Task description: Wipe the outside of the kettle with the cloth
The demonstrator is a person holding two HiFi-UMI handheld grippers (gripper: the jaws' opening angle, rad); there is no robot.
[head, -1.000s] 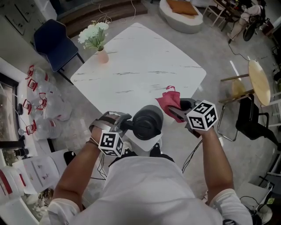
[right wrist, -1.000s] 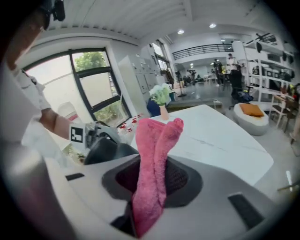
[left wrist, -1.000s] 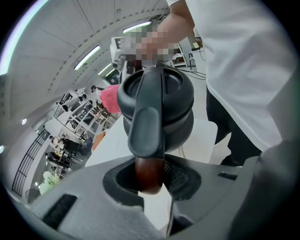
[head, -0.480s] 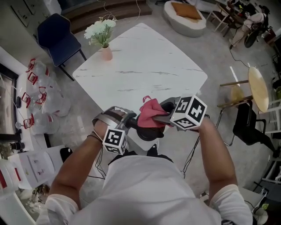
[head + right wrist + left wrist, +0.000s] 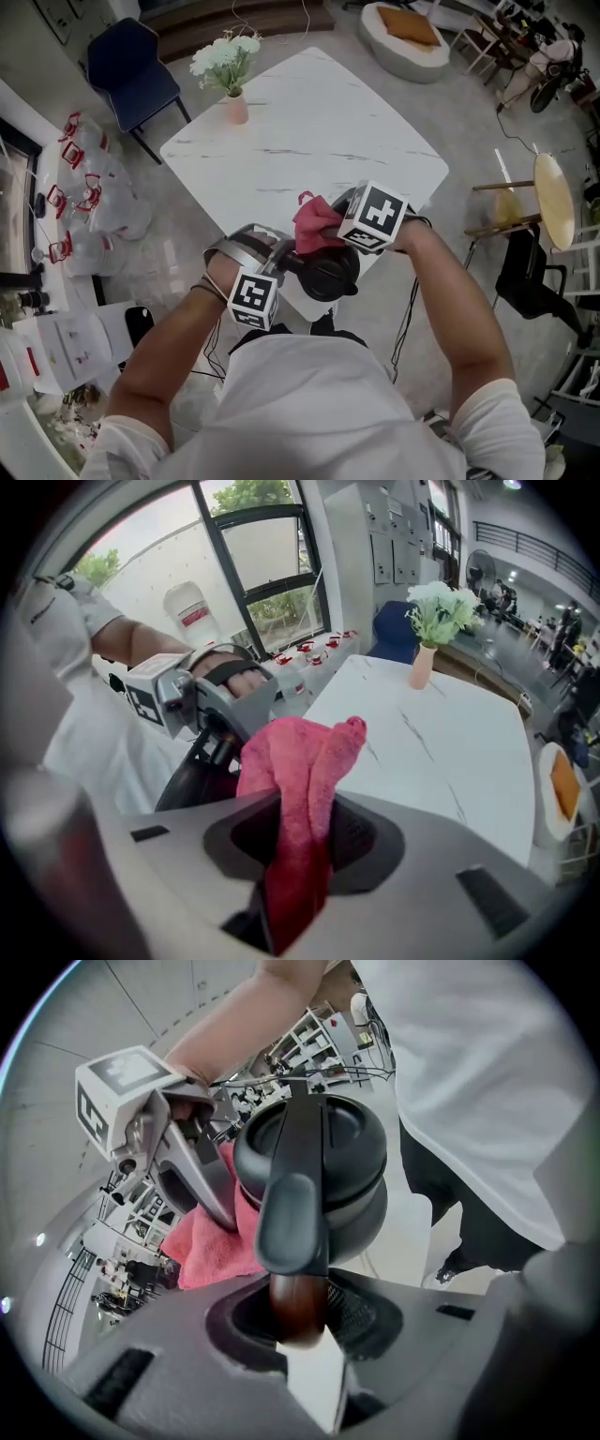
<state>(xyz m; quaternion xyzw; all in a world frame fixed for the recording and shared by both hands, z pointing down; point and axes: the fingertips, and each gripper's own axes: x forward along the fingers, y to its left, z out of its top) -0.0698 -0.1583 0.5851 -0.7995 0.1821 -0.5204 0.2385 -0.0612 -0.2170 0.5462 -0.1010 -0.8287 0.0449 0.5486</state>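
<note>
The black kettle (image 5: 330, 274) is over the near corner of the white marble table (image 5: 300, 141); whether it rests there I cannot tell. My left gripper (image 5: 279, 268) is shut on the kettle handle, whose brown wooden end (image 5: 296, 1303) sits between the jaws below the kettle body (image 5: 328, 1162). My right gripper (image 5: 326, 234) is shut on the pink cloth (image 5: 315, 223), which lies against the kettle's far upper side. In the right gripper view the cloth (image 5: 302, 771) bunches out of the jaws beside the dark kettle (image 5: 192, 778). The cloth (image 5: 208, 1246) also shows left of the kettle.
A pink vase of white flowers (image 5: 231, 67) stands at the table's far left corner. A dark blue chair (image 5: 131, 70) sits beyond it. Bottles with red caps (image 5: 80, 202) lie on the floor at left. A round wooden stool (image 5: 553, 187) and a black chair (image 5: 534, 272) are at right.
My right gripper has carried the cloth leftward, from beside the kettle's right side onto its far upper side, rolling as it went. The left gripper has kept its hold on the handle.
</note>
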